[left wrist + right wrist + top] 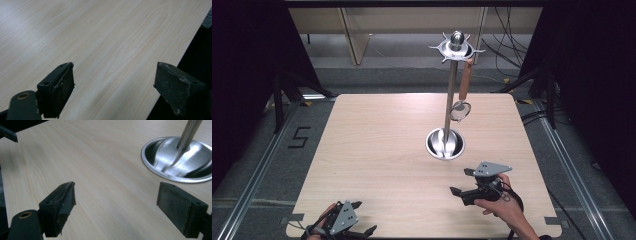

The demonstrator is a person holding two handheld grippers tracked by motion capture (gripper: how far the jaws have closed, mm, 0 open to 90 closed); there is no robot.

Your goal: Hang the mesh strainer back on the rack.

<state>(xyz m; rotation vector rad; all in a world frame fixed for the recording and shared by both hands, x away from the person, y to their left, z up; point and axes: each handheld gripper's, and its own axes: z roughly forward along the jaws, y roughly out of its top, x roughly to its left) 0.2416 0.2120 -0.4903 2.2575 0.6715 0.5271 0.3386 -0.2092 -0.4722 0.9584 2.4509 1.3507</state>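
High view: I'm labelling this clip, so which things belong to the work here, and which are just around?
In the work:
stand
strainer hanging from it
right gripper, open
left gripper, open

Just around:
table
cables on the floor

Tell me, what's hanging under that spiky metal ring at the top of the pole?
One small strainer with a wooden handle hangs from a hook of the ring, beside the pole. The other hooks look bare. The exact hooking point is too small to see.

Light wood table (377, 150) w/ steel utensil stand (445, 142)
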